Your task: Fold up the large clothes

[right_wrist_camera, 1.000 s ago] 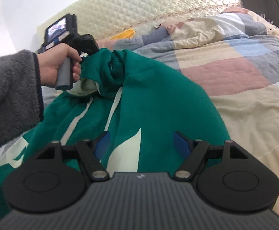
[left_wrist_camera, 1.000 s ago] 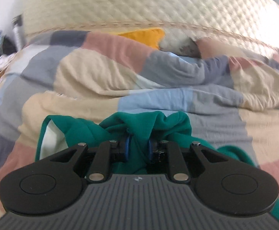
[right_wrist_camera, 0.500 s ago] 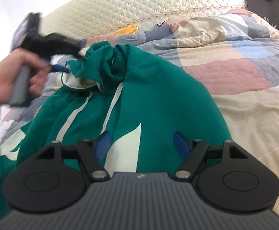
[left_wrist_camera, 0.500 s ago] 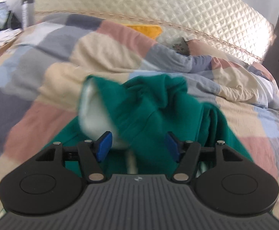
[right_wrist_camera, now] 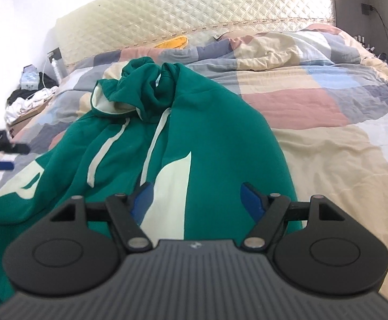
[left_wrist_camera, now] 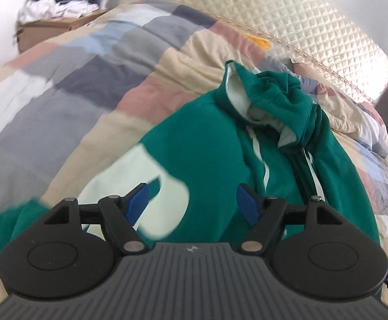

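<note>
Both of my grippers are hanging over the green hoodie (right_wrist_camera: 212, 138), and neither is holding anything. My left gripper (left_wrist_camera: 192, 204) is opening its jaws, blue pads spread with only loose fabric showing below them, not pinched. My right gripper (right_wrist_camera: 195, 200) is opening too, its pads standing clear above the cloth with the pale chest print between them.

I am seeing the hoodie lying on the patchwork quilt (right_wrist_camera: 327, 122), roughly mid-bed, body spread toward the foot edge, and the hood (right_wrist_camera: 143, 88) bunched in a lump at the end nearer the quilted headboard (right_wrist_camera: 194, 10). The drawstrings (right_wrist_camera: 151, 146) are trailing loose down the front.

I am judging the hood to be the trouble: crumpled like that, it could get trapped under any fold and leave a bulge. The quilt is soft and rumpled, so a deep pinch could catch bedding along with the hoodie and drag both. A drawstring could also slip between my pads in place of the fabric edge.

I am not finding the sleeves or the hem; my own gripper bodies are covering the near part of the garment. The left view is smeared at its lower left, so the green patch there is unreadable. The clutter (left_wrist_camera: 58, 5) beyond the far left corner of the bed is too blurred to name.
</note>
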`<state>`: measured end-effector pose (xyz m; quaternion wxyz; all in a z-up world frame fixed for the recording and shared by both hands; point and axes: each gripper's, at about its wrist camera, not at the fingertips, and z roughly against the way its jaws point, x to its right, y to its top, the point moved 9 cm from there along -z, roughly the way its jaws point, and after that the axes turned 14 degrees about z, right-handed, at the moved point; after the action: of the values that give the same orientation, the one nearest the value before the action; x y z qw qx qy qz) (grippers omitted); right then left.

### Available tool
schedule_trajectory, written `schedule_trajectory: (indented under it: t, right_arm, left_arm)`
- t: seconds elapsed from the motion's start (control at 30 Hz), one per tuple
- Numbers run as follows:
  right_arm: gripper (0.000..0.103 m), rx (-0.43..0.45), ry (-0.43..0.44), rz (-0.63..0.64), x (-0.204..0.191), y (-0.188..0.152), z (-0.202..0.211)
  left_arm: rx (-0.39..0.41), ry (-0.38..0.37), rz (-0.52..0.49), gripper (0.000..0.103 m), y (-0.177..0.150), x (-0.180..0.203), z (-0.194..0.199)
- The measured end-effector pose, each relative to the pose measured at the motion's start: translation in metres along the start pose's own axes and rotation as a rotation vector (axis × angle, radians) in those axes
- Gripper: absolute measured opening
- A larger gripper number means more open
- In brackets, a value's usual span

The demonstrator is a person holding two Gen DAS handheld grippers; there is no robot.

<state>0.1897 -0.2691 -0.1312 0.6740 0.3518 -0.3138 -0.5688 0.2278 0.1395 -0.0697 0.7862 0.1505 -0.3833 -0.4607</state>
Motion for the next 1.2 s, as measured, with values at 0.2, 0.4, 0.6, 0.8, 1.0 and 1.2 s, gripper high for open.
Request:
schedule_trajectory:
  t: [0.2,0.4,0.6,0.8,1.0,1.2]
  right_arm:
    - [0.103,-0.011,-0.085,0.04,0.002,-0.005,0.006]
    - [0.103,-0.08,0.005,-0.021,-0.001,-0.017,-0.012]
    - [0.103,-0.217,0.034,0.02,-0.017,-0.041,-0.041]
    - [0.073,-0.24,0.03,0.064,-0.022,-0.046,-0.047]
    - [0.025,-0.177,0.043,-0.031,-0.006,-0.035,-0.028]
    - [0.015,-0.07,0.039,-0.113,0.016,-0.016,-0.003]
  left_arm:
    - [0.019,0.06,-0.065,0.085,-0.021,-0.023,0.02]
    - [-0.021,0.105,-0.064,0.086,-0.023,-0.043,0.007]
    - [-0.055,0.148,-0.147,0.087,-0.028,-0.051,-0.011]
    - [-0.073,0.164,-0.172,0.087,-0.03,-0.056,-0.019]
    - [-0.067,0.159,-0.143,0.087,-0.027,-0.059,-0.015]
    - [-0.06,0.16,-0.142,0.087,-0.025,-0.062,-0.011]
